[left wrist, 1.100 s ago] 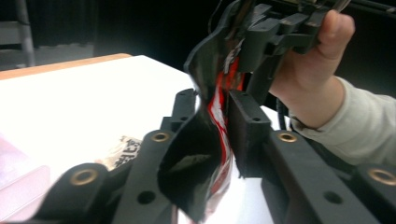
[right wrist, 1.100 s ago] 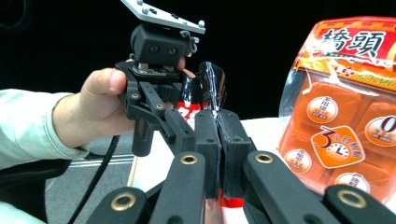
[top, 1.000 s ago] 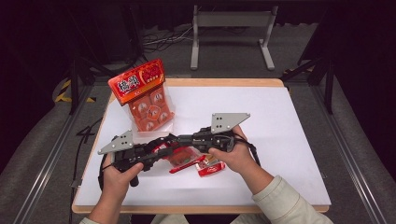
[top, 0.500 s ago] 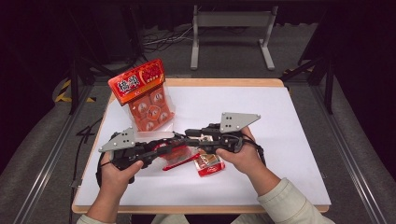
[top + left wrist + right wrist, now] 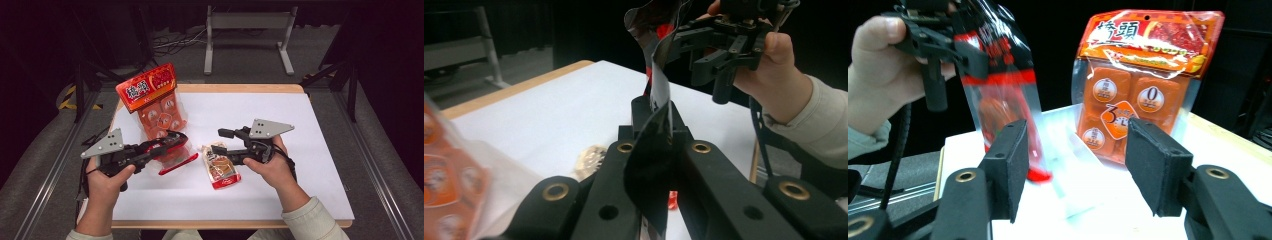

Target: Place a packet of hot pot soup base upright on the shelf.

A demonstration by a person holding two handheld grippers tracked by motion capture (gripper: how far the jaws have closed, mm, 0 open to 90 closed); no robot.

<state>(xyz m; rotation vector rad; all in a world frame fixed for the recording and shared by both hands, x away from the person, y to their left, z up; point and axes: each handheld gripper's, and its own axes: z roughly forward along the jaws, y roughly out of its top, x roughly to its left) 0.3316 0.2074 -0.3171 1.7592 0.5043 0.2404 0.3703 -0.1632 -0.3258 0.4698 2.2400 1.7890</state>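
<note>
Worktop (image 5: 310, 150): white sheet over a wooden-edged board, seen from above.

Left tool (image 5: 172, 145): held in the person's left hand (image 5: 107, 175) at the left side of the worktop, jaws pointing toward the middle. Jaws closed on a red-and-clear wrapper (image 5: 172, 150). In the left gripper view the jaws are pressed together with a dark, glossy strip of that wrapper (image 5: 659, 100) standing up out of them; its top curls and shows a red patch. In the right gripper view the same wrapper (image 5: 1003, 90) hangs from the left tool, clear below a red band, blurred.

Right tool (image 5: 220, 141): held in the right hand (image 5: 272, 167), right of centre, jaws pointing left. Jaws spread wide and empty; the right gripper view shows both black pads apart with open space between them.

Small snack packet (image 5: 222, 167): lies flat on the worktop just beside and below the right tool's tips, brown and white with a red lower edge. Not gripped.

Large orange bag (image 5: 155, 107): stands propped at the back left of the worktop, red header with white characters, orange portions visible through the clear front (image 5: 1138, 90). It is just behind the left tool.
</note>
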